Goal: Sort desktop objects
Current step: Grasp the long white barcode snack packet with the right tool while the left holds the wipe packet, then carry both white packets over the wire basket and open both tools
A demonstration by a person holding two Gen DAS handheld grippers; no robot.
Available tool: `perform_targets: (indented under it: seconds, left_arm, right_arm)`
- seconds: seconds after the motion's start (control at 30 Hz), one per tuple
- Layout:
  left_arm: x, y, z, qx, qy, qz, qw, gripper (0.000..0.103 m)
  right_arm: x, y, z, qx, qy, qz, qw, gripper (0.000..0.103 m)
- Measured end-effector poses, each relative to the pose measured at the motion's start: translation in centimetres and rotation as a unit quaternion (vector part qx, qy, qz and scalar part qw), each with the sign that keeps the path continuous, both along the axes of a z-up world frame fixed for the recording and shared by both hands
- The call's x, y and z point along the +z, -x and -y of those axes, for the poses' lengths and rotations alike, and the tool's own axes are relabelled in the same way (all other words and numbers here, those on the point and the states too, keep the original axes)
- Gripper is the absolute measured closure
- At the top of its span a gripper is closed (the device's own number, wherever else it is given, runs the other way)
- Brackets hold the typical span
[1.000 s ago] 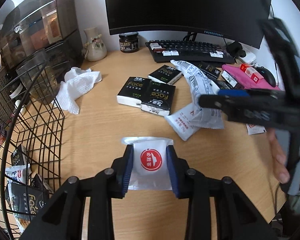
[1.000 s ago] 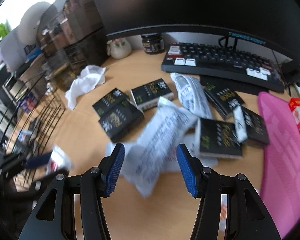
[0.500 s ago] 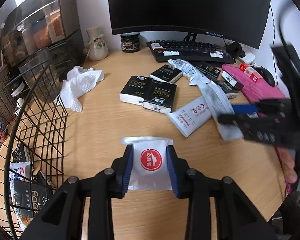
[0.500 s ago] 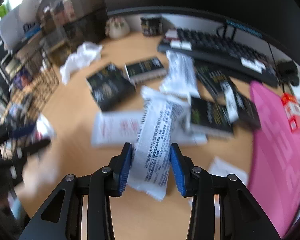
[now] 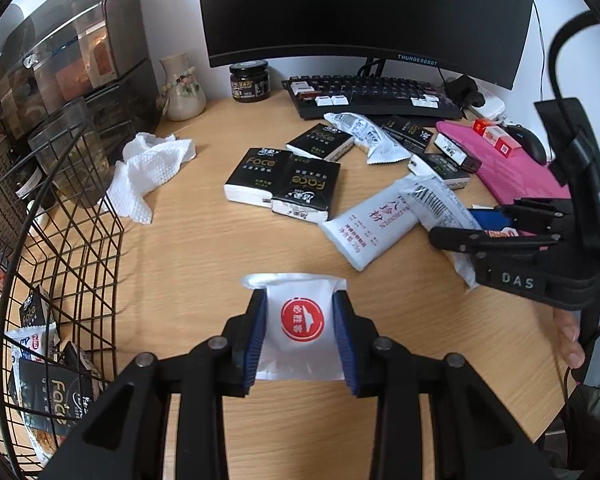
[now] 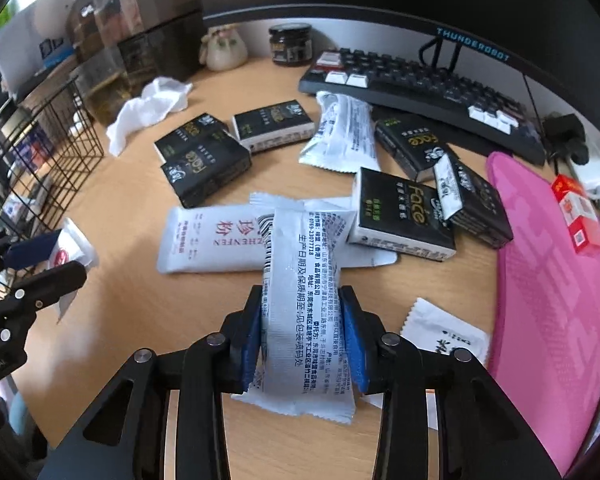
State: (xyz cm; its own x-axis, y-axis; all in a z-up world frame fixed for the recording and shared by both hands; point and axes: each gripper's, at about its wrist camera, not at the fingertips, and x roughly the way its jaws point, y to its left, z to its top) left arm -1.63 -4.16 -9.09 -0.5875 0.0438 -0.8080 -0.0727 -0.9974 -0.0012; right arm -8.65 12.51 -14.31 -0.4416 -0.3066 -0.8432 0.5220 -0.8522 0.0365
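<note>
Left wrist view: the left gripper (image 5: 300,332) is unchanged, clamped on a small white sachet with a red seal (image 5: 302,322) above the desk (image 5: 204,264), beside the wire basket (image 5: 60,240); likely bound there.

Right wrist view: the right gripper (image 6: 302,336) has just been closing; its pads now pinch a printed white snack packet (image 6: 300,300), lifted off the pile; a second item is secured.

Both wrist views look steeply down, close over one desk (image 5: 204,264).

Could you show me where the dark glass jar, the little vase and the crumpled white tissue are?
dark glass jar (image 5: 249,83), left wrist view, on its label.
little vase (image 5: 183,94), left wrist view, on its rounded belly.
crumpled white tissue (image 5: 148,168), left wrist view, on its middle folds.
</note>
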Motion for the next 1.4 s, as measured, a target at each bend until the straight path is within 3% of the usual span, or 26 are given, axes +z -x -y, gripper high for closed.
perform_targets:
  seconds: [0.4, 0.73, 1.03, 1.2, 1.4]
  left_arm:
    - [1.5, -0.7, 0.3, 0.002, 0.002, -0.018, 0.9998, 0.067]
    - [6.0, -4.1, 2.0, 0.042, 0.002, -0.079, 0.9960, 0.067]
    - [11.6, -10.0, 7.5, 0.117, -0.005, -0.166, 0.9791, 0.067]
    - [12.6, -12.2, 12.0, 0.179, 0.012, -0.174, 0.9683, 0.066]
    - [11.4, -13.6, 17.9, 0.246, 0.009, -0.153, 0.9572, 0.066]
  right_arm:
    - [2.1, -1.3, 0.0, 0.005, 0.017, -0.019, 1.000, 0.066]
    - [6.2, -4.2, 1.8, 0.042, 0.048, -0.055, 0.997, 0.066]
    - [11.1, -8.3, 8.3, 0.118, 0.091, -0.095, 0.984, 0.066]
    - [12.5, -10.7, 13.8, 0.176, 0.106, -0.096, 0.974, 0.066]
    - [12.9, -13.3, 21.2, 0.248, 0.112, -0.079, 0.959, 0.066]
